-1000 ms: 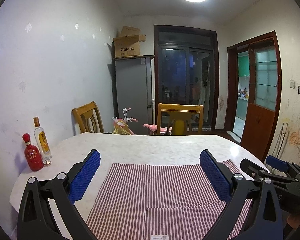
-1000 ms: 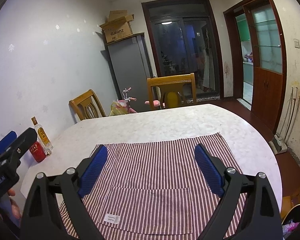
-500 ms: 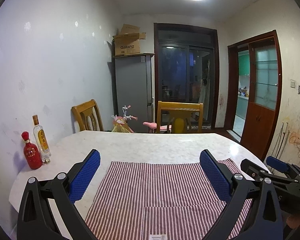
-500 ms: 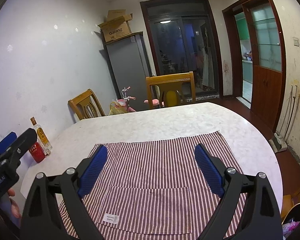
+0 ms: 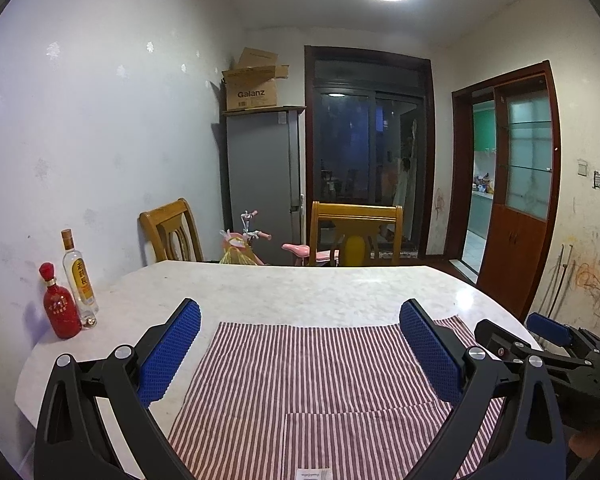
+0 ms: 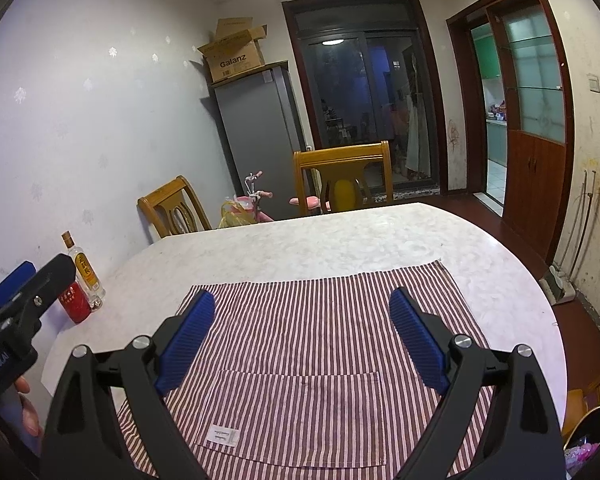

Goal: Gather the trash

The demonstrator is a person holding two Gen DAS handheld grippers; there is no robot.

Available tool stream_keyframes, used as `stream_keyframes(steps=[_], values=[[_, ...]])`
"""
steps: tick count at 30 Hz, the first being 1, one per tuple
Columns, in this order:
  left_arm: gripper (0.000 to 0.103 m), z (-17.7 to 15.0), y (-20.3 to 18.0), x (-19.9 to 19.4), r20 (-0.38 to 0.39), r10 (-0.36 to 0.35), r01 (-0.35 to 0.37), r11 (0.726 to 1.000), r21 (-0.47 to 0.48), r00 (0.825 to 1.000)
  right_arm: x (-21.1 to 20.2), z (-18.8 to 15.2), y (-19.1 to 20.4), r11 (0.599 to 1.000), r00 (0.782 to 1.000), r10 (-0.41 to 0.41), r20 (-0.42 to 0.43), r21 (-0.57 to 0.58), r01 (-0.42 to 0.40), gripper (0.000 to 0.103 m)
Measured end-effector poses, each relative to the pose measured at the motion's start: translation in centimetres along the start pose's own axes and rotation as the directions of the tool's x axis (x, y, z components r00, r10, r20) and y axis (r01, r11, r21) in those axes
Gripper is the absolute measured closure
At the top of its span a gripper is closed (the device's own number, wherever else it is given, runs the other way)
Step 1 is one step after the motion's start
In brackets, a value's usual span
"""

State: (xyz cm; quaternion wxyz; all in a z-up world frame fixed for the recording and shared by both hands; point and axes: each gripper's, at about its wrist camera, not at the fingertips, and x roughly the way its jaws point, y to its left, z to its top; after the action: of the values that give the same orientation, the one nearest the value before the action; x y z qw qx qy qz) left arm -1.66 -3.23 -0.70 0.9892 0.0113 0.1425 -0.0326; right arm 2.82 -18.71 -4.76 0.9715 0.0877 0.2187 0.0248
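Left claw [image 5: 300, 344] is hanging over the near edge of the bench [image 5: 300, 292], blue pads [image 5: 170, 354] standing wide apart, released, nothing between them. Right claw [image 6: 302, 334] is likewise gaping, pads clear of everything, hovering above the striped cloth [image 6: 312, 320].

Going left to right in the left wrist view:
- At 9 o'clock, a red bottle [image 5: 60, 310] is standing upright on the bench by the wall, just beside a clear bottle [image 5: 79, 276] with a yellow label.
- At 10 o'clock, beyond the bench, a wooden chair [image 5: 172, 234] is sitting against the wall.
- At 12 o'clock, a pink child's tricycle [image 5: 256, 246] is showing behind the far rim, with a grey fridge [image 5: 262, 184] behind it and a Galanz carton [image 5: 254, 88] on top.
- Second wooden chair [image 5: 356, 232] is facing the far edge, a touch right of 12.
- At 3 o'clock, the right claw [image 5: 512, 328] is poking in past the cloth's right edge.

Striped cloth [image 5: 312, 380] is lying flat at 6 o'clock, a white tag [image 6: 222, 436] near its front hem.

Trash: no loose piece is showing on the bench. In the right wrist view, at 5 o'clock, a dark-rimmed bin [image 6: 588, 436] with colourful scraps inside is sitting off the bench's near corner.
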Motion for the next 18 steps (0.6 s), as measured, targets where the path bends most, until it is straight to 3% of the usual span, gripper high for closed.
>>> stream_keyframes(steps=[18], values=[[0.006,-0.19,-0.16,0.30,-0.013,-0.038,0.038,0.999,0.001,0.999,0.37,-0.33,0.23,1.000,1.000,-0.002,-0.013,-0.008,0.002,0.014]])
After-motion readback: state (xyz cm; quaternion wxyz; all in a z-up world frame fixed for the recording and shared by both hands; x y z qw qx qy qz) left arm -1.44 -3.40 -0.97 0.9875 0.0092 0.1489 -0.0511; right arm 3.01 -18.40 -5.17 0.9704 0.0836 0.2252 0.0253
